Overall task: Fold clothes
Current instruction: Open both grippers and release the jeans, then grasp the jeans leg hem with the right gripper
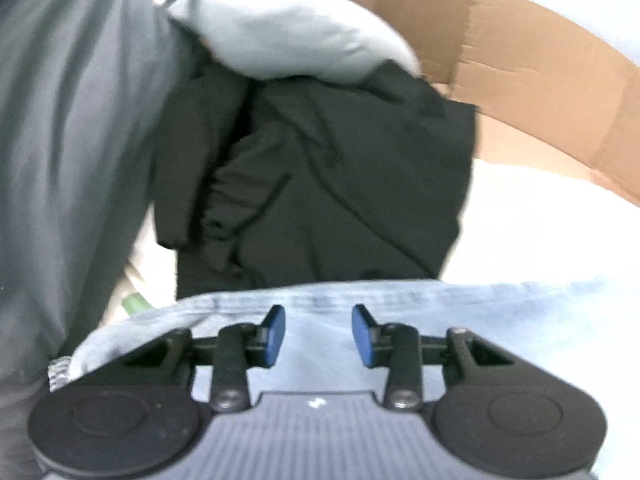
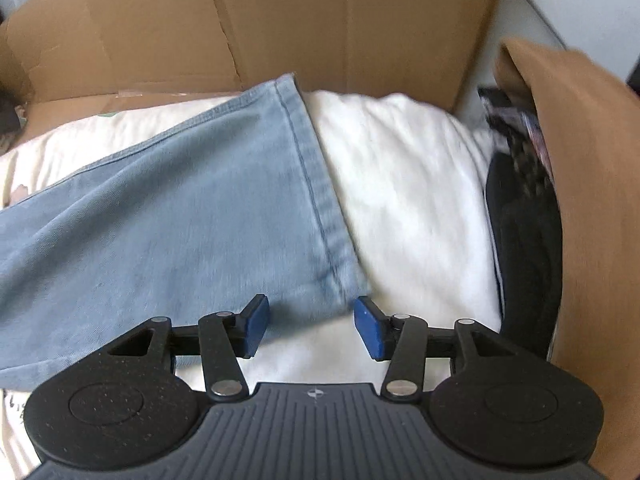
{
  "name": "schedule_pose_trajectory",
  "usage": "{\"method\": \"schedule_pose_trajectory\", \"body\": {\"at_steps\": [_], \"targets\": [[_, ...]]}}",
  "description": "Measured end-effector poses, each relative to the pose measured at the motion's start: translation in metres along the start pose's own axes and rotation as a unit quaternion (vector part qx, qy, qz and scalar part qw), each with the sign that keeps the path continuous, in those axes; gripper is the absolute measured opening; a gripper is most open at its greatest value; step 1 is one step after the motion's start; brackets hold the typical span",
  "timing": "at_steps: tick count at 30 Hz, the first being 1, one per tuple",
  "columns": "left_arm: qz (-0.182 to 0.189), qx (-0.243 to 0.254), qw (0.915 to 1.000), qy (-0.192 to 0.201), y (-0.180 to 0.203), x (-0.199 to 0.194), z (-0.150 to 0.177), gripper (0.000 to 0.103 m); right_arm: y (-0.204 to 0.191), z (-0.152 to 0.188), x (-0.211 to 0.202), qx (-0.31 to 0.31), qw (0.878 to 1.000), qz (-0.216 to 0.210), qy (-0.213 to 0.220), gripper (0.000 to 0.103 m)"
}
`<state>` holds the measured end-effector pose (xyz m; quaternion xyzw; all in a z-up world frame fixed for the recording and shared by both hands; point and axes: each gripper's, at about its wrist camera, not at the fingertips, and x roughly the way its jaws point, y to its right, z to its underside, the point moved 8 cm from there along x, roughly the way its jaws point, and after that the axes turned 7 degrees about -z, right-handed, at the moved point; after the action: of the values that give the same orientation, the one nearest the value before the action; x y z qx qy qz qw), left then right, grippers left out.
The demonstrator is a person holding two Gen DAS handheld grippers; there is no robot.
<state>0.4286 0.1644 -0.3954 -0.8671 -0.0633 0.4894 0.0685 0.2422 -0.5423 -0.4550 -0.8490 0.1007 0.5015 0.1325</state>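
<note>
The left gripper (image 1: 319, 330) hangs over the jeans (image 1: 340, 320), its blue pads (image 1: 276, 330) spread apart with bare denim showing between them and nothing pinched; whether the tips touch the cloth cannot be told through the blur. In that view the jeans fill the band from 8 to 4 o'clock just ahead of the fingers, their far edge running roughly level across the frame. Past that edge, toward 12 o'clock, lies a crumpled black garment (image 1: 320, 168), and a pale grey garment (image 1: 280, 28) rests on its far end. A dark grey cloth (image 1: 60, 140) takes up the whole 9 o'clock side. Brown cardboard (image 1: 540, 92) curves from 12 round to 3 o'clock, with a bright white surface (image 1: 540, 232) below it at 3 o'clock. The right gripper (image 2: 312, 326) is likewise wide open and empty, poised above the hem corner of a jeans leg (image 2: 180, 216); its left pad (image 2: 256, 326) sits over denim, its right pad (image 2: 370, 328) over a white cloth (image 2: 408, 184). The leg stretches from 9 o'clock across to the centre, the stitched hem running from 12 down toward 6 o'clock, all of it lying on the white cloth. A cardboard box (image 2: 320, 20) wall stands behind at 12 o'clock. At 3 o'clock a dark bundle (image 2: 524, 240) lies beside the white cloth, against a brown flap (image 2: 592, 220).
</note>
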Motion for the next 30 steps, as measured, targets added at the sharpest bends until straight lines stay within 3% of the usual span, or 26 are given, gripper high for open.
{"method": "schedule_pose_trajectory", "body": {"at_steps": [4, 15, 26, 27, 28, 30], "targets": [[0.029, 0.003, 0.9996, 0.004, -0.007, -0.055, 0.034, 0.04, -0.002, 0.015, -0.009, 0.015, 1.0, -0.024, 0.005, 0.055], [0.049, 0.025, 0.9984, -0.009, 0.016, -0.084, 0.082, 0.048, 0.009, 0.041, -0.015, 0.083, 0.992, -0.089, 0.033, 0.055], [0.063, 0.05, 0.9966, -0.021, 0.054, -0.108, 0.128, 0.053, 0.016, 0.012, 0.001, 0.152, 0.979, -0.119, 0.06, 0.055], [0.064, 0.055, 0.9962, -0.022, 0.057, -0.109, 0.132, 0.053, 0.017, 0.009, 0.003, 0.16, 0.978, -0.117, 0.061, 0.053], [0.068, 0.057, 0.9957, -0.025, 0.06, -0.11, 0.137, 0.053, 0.019, 0.006, 0.005, 0.167, 0.977, -0.114, 0.062, 0.032], [0.073, 0.062, 0.9949, -0.029, 0.064, -0.112, 0.146, 0.057, 0.02, 0.0, 0.005, 0.167, 0.978, -0.11, 0.064, 0.002]]}}
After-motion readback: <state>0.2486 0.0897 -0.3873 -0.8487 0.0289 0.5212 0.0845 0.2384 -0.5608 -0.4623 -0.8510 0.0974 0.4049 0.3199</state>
